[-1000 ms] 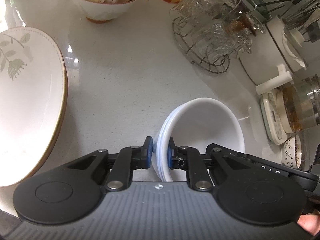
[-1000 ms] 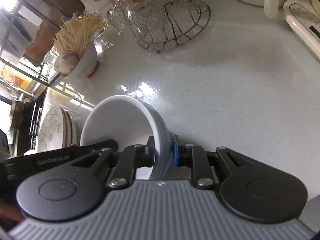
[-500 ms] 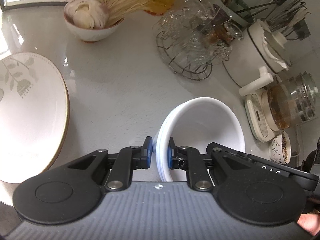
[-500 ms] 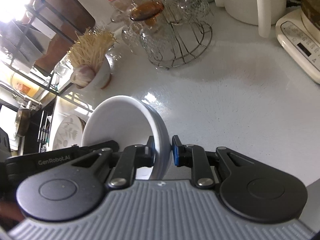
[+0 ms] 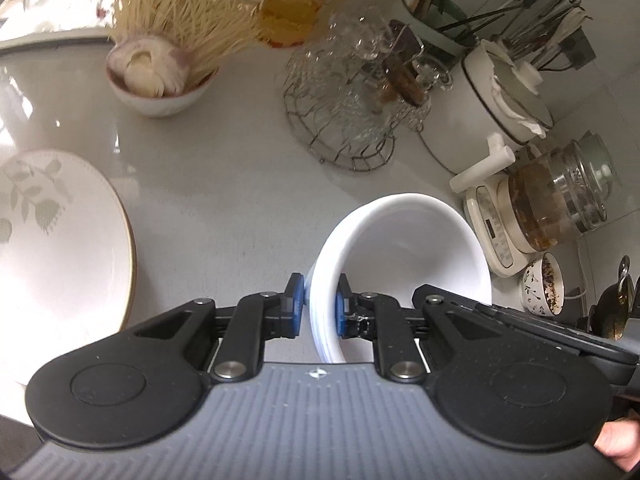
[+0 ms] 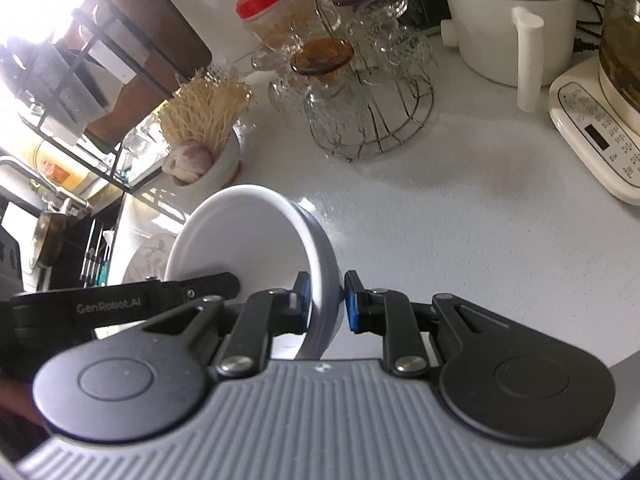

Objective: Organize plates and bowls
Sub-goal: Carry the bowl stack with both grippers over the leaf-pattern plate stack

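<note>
Stacked white ceramic bowls (image 5: 404,256) rise off the glossy white surface (image 5: 224,200).
Left hand-held gripper (image 5: 318,310) and right hand-held gripper (image 6: 326,300) each pinch opposite rims; the leaf-patterned plate (image 5: 56,248) at nine o'clock awaits.

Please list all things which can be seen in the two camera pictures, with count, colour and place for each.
white bowls: a nested stack, exact count unclear, white, held off the counter between both grippers
plate: one, white with grey leaf print and gold rim, left on the counter
garlic bowl: one, white, back left, with garlic and pale noodles
jar: one, clear with red lid, at the back
wire rack: one, metal, holding clear glasses, centre back
pot: one, white, back right
glass kettle: one, clear on a cream base, right
patterned cup: one, white, far right
counter: one, pale grey
left gripper: black, blue pads, shut on the bowls' rim
right gripper: same, on the opposite rim
</note>
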A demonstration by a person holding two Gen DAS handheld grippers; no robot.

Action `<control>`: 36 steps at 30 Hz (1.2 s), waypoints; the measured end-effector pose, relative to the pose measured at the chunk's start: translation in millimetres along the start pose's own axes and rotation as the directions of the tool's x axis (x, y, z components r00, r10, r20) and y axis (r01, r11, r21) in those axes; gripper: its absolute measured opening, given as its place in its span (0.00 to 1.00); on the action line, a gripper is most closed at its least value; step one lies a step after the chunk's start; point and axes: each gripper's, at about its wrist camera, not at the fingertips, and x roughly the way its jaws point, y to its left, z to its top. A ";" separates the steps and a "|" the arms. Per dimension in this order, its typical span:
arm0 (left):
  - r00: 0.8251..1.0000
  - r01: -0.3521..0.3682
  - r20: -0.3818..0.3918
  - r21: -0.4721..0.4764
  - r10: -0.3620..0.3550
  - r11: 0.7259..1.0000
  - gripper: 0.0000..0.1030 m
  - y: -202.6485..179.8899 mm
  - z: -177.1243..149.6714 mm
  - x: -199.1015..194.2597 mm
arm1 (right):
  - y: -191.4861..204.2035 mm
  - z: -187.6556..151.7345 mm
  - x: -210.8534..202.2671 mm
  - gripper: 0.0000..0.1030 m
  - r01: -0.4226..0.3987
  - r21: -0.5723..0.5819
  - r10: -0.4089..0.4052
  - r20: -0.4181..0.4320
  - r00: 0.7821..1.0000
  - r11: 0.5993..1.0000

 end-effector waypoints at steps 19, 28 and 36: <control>0.995 0.017 0.101 0.014 -0.019 1.000 0.17 39.1 17.1 -40.5 | 57.6 12.4 8.2 0.21 -0.018 -0.068 0.022 0.069 0.997 0.998; 0.991 -0.020 0.130 -0.005 0.020 1.000 0.18 73.0 21.2 -58.0 | 87.6 8.3 29.2 0.21 -0.058 -0.091 0.063 0.049 0.997 0.994; 0.987 -0.047 0.154 -0.043 0.053 0.998 0.18 112.2 24.7 -74.5 | 122.3 7.3 50.9 0.21 -0.092 -0.128 0.096 0.029 0.995 0.988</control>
